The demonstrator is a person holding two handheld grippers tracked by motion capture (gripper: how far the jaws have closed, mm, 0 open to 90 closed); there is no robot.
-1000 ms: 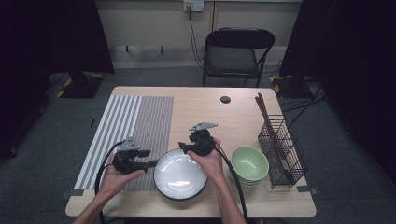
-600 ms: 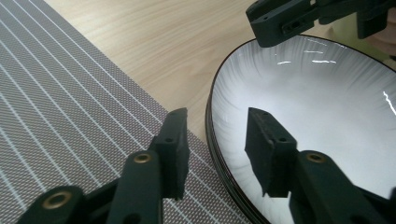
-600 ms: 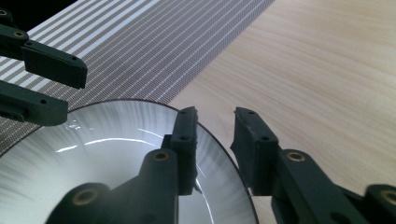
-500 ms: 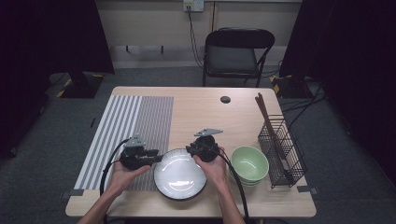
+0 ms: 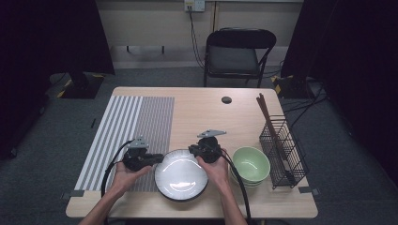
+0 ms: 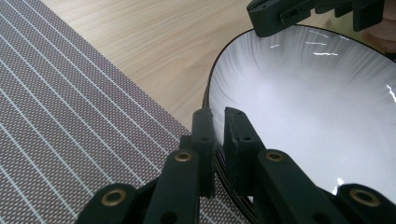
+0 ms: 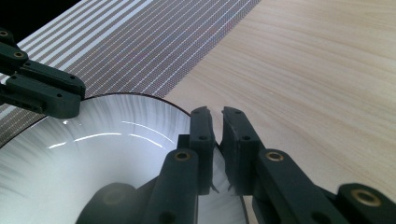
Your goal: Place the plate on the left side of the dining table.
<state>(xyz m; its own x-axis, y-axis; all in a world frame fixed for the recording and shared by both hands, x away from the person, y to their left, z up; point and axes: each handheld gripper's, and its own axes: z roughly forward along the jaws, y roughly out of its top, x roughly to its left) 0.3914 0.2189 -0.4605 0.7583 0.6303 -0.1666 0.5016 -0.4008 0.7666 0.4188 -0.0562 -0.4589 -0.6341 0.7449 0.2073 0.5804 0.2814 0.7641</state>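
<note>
**Both tools pinch the plate rim, one on each side**

The bench [image 5: 202,105] is pale wood, with a striped grey placemat [image 5: 126,136] on its left part and a black wire rack [image 5: 284,150] holding dark chopsticks [image 5: 265,112] at the right edge. Between them, near the person's edge, sits the white plate [image 5: 181,174], dark-rimmed, its left edge just over the mat. A green bowl [image 5: 251,164] stands just beside it on the right.

By its look the plate is glazed ceramic: stiff, fairly heavy for its width, glossy and therefore likely slippery, and liable to chip or break if dropped or knocked against the bowl. The thin raised rim is the sensible place to take hold, and two opposite grips should keep it level better than one.

That is how it is held. The left tool [image 6: 218,114] has just been closing, and its jaws now stand nearly together with the plate's left rim pinched between them. The right tool [image 7: 215,114] has likewise been closing and pinches the far right rim, one jaw inside the plate, one outside.

With so narrow a bite on smooth glaze, I judge that any lift should be slow and even, both hands rising together so the plate neither tilts nor twists out.
</note>
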